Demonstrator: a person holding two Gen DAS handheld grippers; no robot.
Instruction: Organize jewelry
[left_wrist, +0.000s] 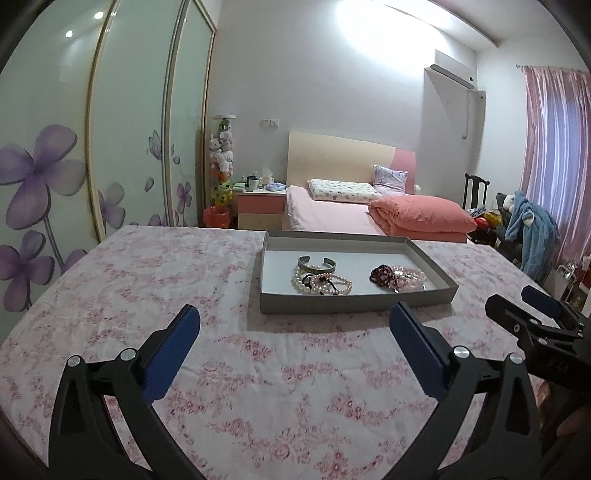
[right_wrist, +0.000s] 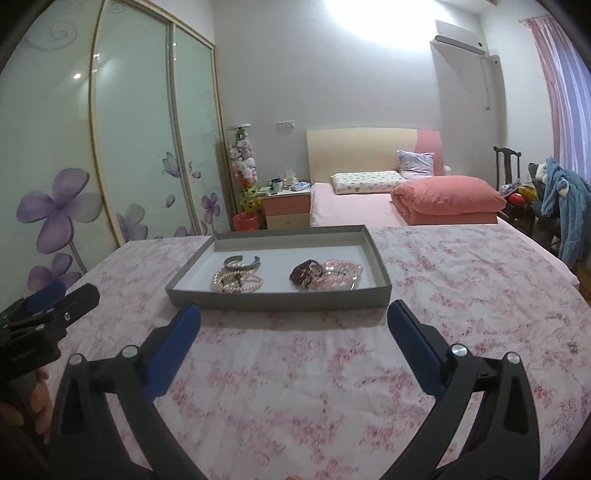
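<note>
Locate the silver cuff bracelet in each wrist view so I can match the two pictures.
Left wrist: silver cuff bracelet sits right of centre, at the back left of the grey tray.
Right wrist: it sits left of centre, same spot in the tray.
Shared landmark: the folded pink duvet behind the tray.

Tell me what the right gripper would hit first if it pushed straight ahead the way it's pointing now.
Probably the near wall of the grey tray. The right gripper, jaws open and empty, points at it over the floral cloth; its height above the cloth is hard to judge.
</note>
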